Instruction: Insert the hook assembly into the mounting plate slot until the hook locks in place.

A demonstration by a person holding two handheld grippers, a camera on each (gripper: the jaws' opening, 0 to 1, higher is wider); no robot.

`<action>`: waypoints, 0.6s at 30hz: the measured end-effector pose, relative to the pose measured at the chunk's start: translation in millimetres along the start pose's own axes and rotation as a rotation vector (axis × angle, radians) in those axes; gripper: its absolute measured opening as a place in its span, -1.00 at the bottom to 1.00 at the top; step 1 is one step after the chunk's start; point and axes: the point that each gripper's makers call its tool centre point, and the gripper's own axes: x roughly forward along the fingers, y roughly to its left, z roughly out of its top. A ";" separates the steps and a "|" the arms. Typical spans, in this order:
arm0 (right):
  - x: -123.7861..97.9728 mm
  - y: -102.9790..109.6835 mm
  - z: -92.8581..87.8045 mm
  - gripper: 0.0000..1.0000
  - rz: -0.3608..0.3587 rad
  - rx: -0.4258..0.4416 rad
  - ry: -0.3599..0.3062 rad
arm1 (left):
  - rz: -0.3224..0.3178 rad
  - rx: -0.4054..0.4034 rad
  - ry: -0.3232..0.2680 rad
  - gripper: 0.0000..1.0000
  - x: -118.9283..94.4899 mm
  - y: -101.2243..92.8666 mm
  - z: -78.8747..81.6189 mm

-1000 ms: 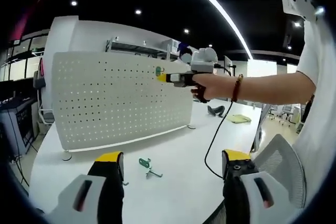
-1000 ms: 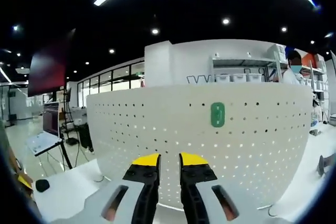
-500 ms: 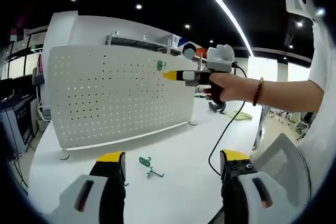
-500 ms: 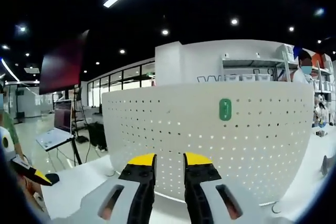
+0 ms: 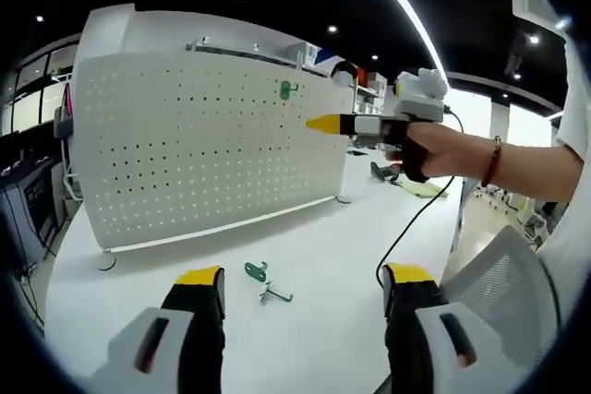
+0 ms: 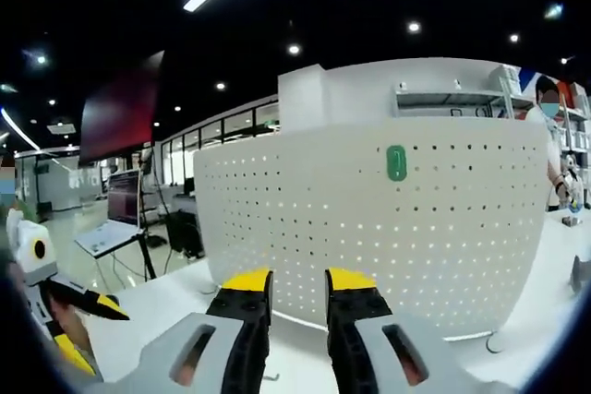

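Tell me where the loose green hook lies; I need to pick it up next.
In the left gripper view, the green hook lies on the white table, before the pegboard, just beyond the left gripper.

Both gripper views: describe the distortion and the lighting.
Left gripper view: fisheye bows the pegboard and the ceiling light strip; table evenly lit, soft shadows. Right gripper view: pegboard bulges outward, backlight glows through its holes, green hook stays sharp.
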 end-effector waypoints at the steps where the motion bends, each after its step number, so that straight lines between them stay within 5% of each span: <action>1: -0.9 1.1 -2.2 -0.55 0.005 0.001 0.005 | -0.001 -0.002 0.005 0.41 1.6 -0.2 -1.1; 18: -24.2 9.7 -27.6 -0.58 0.004 0.059 0.039 | -0.037 0.029 0.119 0.25 27.2 0.5 -29.8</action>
